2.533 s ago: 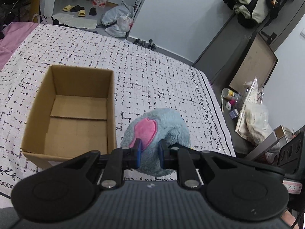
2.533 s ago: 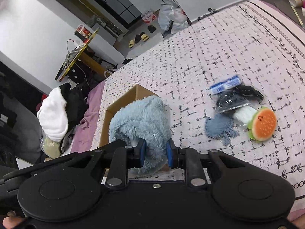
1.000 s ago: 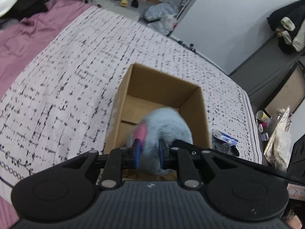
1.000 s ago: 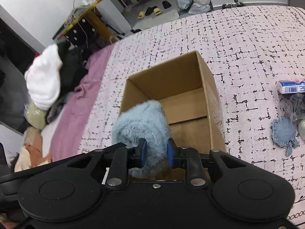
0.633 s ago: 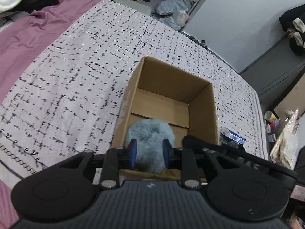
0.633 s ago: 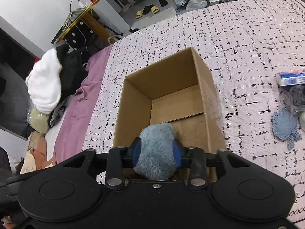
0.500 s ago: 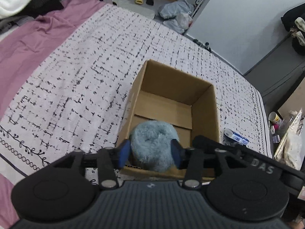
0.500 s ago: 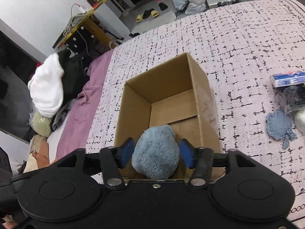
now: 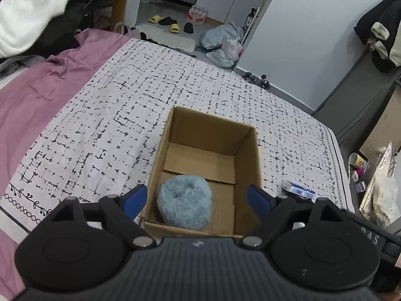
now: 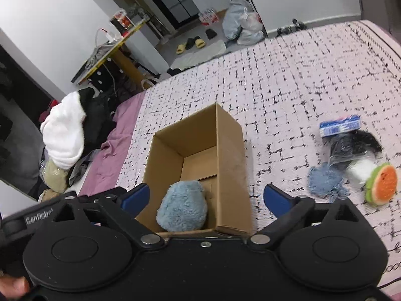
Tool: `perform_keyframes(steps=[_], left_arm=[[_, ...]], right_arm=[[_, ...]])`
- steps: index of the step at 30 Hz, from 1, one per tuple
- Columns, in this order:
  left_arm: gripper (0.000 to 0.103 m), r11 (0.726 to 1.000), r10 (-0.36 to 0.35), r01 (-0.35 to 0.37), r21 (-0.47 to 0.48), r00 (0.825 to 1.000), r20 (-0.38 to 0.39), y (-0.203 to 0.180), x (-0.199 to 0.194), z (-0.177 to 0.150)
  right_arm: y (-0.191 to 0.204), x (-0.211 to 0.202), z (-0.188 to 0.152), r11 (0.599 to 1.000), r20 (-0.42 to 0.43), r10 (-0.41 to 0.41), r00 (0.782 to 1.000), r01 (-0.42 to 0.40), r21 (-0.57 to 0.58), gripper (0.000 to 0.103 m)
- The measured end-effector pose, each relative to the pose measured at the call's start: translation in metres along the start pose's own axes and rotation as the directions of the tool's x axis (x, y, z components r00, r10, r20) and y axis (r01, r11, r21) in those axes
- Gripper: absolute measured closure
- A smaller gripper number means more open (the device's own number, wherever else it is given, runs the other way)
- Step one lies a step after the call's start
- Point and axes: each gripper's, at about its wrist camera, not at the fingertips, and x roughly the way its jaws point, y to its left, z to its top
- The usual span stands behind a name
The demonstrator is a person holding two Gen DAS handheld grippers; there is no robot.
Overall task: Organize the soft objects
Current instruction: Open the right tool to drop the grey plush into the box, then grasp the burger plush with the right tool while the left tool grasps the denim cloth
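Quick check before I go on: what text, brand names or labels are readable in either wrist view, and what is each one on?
"GenRobot", last letters cut off: on the black body of the left gripper, seen in the right wrist view.
"DAS", partly hidden: on the black body of the right gripper, seen in the left wrist view.
Blue and white packet on the bedspread: print too blurred to read.
Cardboard box: no print visible.

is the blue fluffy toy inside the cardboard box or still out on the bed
Inside. The blue plush rests on the floor of the cardboard box, at its near end, and both grippers are open around nothing.
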Motion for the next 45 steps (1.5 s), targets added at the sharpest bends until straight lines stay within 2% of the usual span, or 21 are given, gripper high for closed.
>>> perform_keyframes(steps=[8,28,39,45], left_arm=[[0.016,0.999,0.010,-0.011,0.052,1.000,0.028,-0.026,-0.006,-0.010],[0.016,0.994,0.005,-0.006,0.112,1.000,0.013,-0.093,0.001,-0.024],[0.016,0.980,-0.031,0.037,0.196,0.999,-0.032,-0.139,0.023,-0.040],[0.019,0.968,-0.022,0.032,0.250,0.999,-0.041,-0.163,0.042,-0.050]], right_arm=[[-0.032,-0.021,-0.003,0.999,0.012,-0.041,0.999,0.041,0.023,0.000],[-0.121,-0.066,0.009,0.988,0.084,-0.111,0.990,0.101,0.117,0.000],[-0.174,-0.065,0.014,0.977,0.075,-0.131,0.988,0.116,0.179,0.000],[-0.205,-0.051,0.008,0.956,0.036,-0.103,0.994,0.089,0.280,0.010]])
